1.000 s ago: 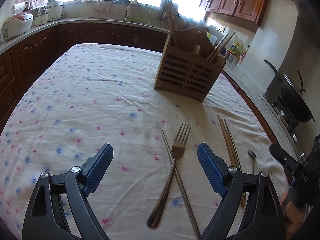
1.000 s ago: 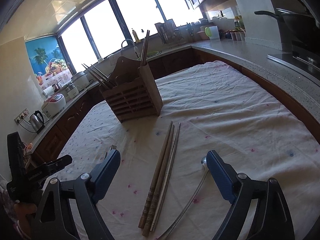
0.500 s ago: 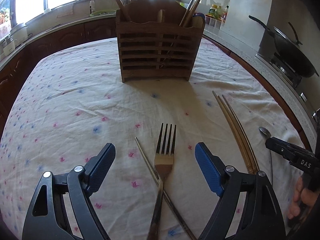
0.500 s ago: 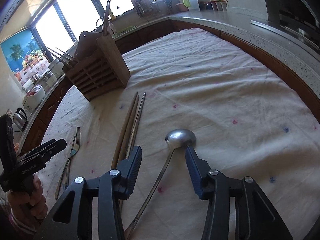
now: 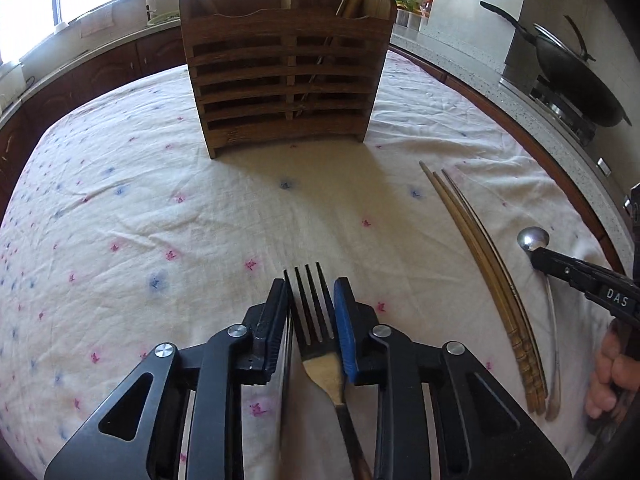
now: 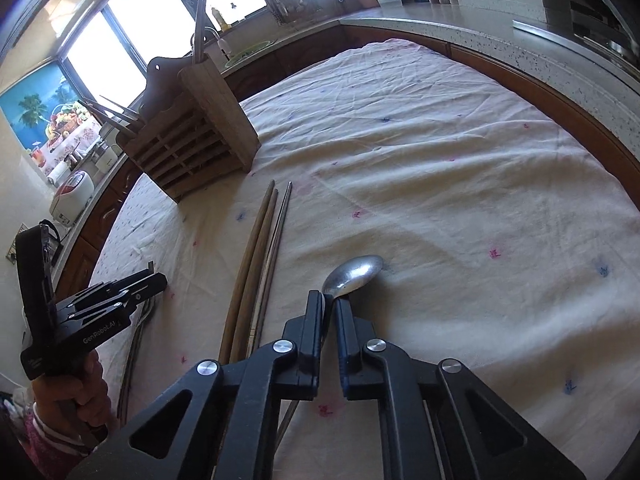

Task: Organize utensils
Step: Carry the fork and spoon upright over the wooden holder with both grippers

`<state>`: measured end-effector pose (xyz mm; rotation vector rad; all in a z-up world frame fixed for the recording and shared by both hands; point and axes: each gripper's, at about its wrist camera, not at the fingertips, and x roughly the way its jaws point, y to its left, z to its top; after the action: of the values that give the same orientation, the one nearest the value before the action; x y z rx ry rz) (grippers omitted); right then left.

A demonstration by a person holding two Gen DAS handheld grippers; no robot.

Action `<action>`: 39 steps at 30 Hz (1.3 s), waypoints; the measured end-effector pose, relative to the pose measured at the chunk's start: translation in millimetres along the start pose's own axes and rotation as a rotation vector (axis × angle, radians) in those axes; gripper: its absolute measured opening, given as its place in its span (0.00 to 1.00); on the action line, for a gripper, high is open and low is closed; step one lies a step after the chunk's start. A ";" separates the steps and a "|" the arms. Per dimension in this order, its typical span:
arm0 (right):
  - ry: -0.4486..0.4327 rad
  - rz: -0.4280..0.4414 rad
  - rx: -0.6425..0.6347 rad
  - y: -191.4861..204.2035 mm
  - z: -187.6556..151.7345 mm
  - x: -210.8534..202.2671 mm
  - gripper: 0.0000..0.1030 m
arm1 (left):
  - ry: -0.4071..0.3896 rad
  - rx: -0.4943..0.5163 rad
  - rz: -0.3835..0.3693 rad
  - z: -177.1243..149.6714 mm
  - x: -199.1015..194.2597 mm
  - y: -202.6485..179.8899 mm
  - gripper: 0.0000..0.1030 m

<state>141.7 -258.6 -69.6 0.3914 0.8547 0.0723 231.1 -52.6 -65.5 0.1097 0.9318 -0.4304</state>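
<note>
- Left gripper (image 5: pixel 311 312), bottom centre, is closed on the fork (image 5: pixel 316 344) at its tines; lift level.
- Right gripper (image 6: pixel 329 312) pinches the spoon (image 6: pixel 354 274) neck; raise slowly.
- Wooden holder (image 5: pixel 286 76), top centre, waits beyond; chopsticks (image 5: pixel 480 256) lie right.

One fork (image 5: pixel 310 300), one spoon (image 6: pixel 352 274), one wooden holder (image 5: pixel 286 76), and four loose chopsticks (image 6: pixel 260 256) (one beside the fork).
</note>
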 end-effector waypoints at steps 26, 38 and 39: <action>-0.207 0.153 -0.084 52.5 19.8 -80.0 0.02 | -0.292 -0.152 -0.091 1.1 -131.1 20.3 0.01; -0.305 0.152 -0.141 68.4 41.5 -102.5 0.02 | -0.421 -0.174 -0.037 9.8 -170.1 32.3 0.01; -0.310 0.152 -0.142 69.2 43.1 -102.7 0.02 | -0.430 -0.177 -0.033 11.5 -171.9 33.9 0.01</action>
<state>112.8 -230.0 55.1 0.3234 0.5097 0.2067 164.4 28.5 75.2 -0.1557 0.5448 -0.3803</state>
